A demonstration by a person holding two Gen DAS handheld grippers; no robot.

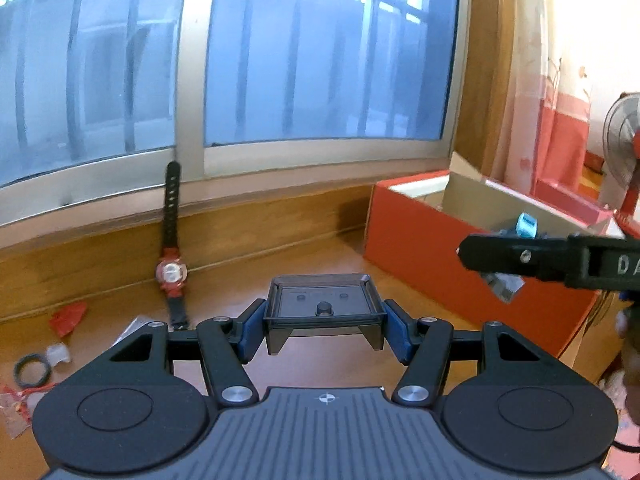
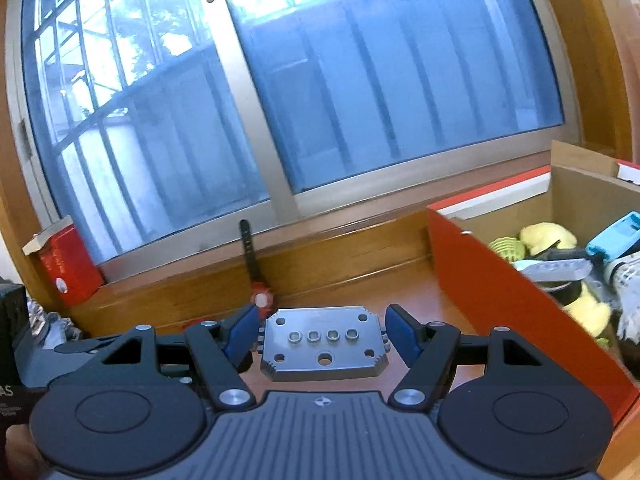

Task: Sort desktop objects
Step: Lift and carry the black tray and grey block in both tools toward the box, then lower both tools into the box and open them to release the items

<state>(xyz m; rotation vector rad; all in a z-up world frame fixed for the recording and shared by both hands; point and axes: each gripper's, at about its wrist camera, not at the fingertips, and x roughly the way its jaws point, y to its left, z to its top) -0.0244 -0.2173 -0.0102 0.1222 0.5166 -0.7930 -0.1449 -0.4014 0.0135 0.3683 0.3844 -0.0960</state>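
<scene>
Both grippers [image 1: 324,330] [image 2: 322,338] tilted downward, loaded

A wide sliding window [image 1: 312,60] with a pale metal frame and outside bars fills the far wall, admitting blue daylight above a wooden sill [image 1: 240,224] and wooden desktop [image 1: 328,256].

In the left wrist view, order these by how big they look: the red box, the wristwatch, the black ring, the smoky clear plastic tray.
1. red box
2. smoky clear plastic tray, though it is nearest the camera
3. wristwatch, long but thin
4. black ring
</scene>
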